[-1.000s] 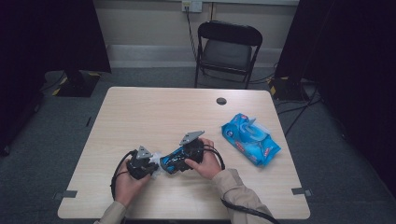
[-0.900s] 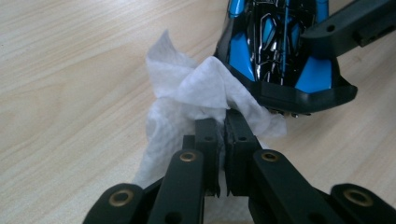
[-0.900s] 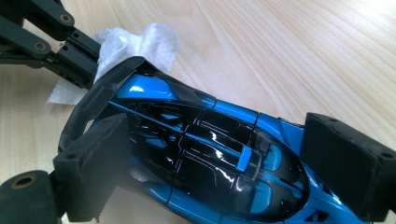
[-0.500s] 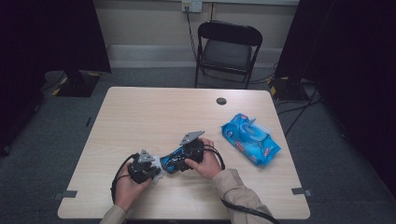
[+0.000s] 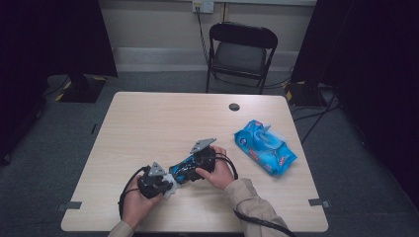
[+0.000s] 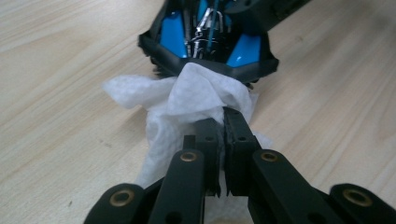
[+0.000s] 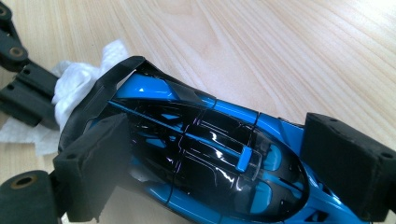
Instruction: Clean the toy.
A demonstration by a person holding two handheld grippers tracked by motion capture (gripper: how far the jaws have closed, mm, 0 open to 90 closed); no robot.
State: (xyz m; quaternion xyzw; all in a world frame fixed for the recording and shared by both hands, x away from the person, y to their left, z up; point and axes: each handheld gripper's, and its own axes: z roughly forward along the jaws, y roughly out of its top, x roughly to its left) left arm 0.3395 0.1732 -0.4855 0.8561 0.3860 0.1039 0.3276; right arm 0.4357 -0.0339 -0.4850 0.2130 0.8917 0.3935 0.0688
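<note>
Glossy blue-and-black toy car (image 7: 201, 154) clamped in right tongs (image 7: 224, 163); left tongs (image 6: 223, 135) pinch crumpled white wipe (image 6: 196, 93), now against its tail, nearer than before.

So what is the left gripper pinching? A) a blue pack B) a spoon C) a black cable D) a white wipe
D: in the left gripper view, the left gripper has its jaws shut on a crumpled white wipe, pressed against the end of the blue and black toy car that the right gripper holds.
</note>
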